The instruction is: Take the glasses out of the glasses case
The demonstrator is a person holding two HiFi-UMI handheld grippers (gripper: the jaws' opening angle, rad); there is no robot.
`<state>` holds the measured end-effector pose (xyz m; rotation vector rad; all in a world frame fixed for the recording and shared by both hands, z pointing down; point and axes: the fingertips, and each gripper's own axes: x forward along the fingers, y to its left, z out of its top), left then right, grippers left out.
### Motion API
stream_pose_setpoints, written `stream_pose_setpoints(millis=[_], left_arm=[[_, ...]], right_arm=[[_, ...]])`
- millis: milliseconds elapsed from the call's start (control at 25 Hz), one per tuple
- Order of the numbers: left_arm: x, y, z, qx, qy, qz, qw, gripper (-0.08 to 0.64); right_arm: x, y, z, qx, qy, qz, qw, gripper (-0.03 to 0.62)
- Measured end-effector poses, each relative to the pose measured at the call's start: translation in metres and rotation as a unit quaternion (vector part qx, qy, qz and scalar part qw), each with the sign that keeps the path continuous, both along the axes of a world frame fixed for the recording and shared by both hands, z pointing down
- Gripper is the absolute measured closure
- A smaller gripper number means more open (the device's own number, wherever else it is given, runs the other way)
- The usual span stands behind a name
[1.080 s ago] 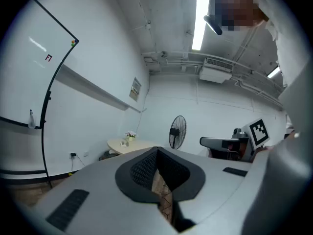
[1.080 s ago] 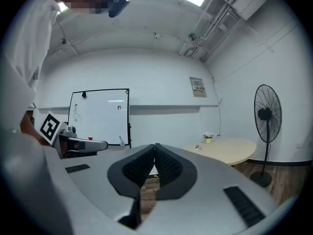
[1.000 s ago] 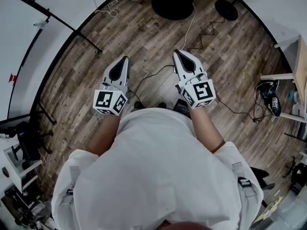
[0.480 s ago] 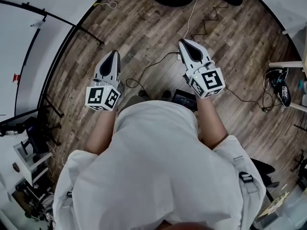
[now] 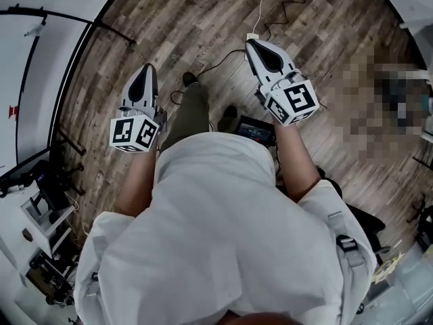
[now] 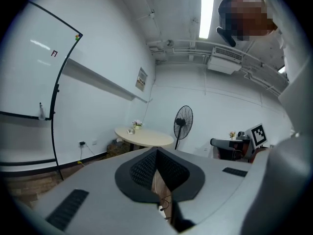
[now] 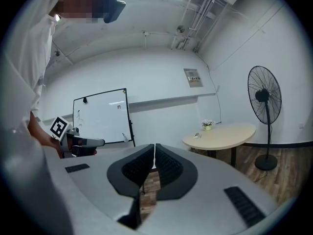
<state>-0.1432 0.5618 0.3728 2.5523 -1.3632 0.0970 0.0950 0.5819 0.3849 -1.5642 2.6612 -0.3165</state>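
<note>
No glasses case and no glasses can be made out in any view. In the head view my left gripper and my right gripper are held out side by side over a wooden floor, pointing away from the person's body. Both are shut with nothing between the pads, which meet at the tips in the left gripper view and in the right gripper view. Each gripper view also catches the other gripper off to its side.
A round pale table with a small flower pot stands ahead, and a standing fan is to its right. A whiteboard is on the left. Cables and a black box lie by the person's feet.
Both grippers have sunk a little. A dark trouser leg has stepped forward between them. The round table and fan base have slid out of the top of the head view.
</note>
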Motion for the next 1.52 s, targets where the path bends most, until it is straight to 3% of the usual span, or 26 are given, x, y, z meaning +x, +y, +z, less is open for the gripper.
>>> stream_pose_setpoints(millis=[280,480,840,1160,1320,1520], left_arm=[[0.003,-0.067,0.012,-0.009,0.032,0.026,0.9991,0.558],[-0.011,-0.139,-0.018,0.028,0.063,0.067,0.9954,0.554],[-0.049,-0.261,-0.032,0.017,0.067,0.088,0.9938,0.555],[-0.071,-0.337,-0.007,-0.016,0.07,0.075,0.9946,0.557],[-0.067,-0.372,-0.001,-0.02,0.069,0.068,0.9951,0.558],[-0.037,-0.41,0.002,0.0,0.058,0.114,0.9918,0.554]], right_arm=[[0.007,-0.054,0.003,-0.032,0.016,0.047,0.998,0.566],[-0.015,-0.121,-0.017,-0.021,0.028,0.044,0.998,0.566],[-0.056,-0.243,-0.057,0.011,0.04,0.057,0.998,0.566],[-0.075,-0.302,-0.053,0.003,0.053,0.061,0.997,0.566],[-0.061,-0.325,-0.045,-0.01,0.054,0.069,0.996,0.566],[-0.045,-0.376,-0.032,-0.014,0.041,0.066,0.997,0.566]])
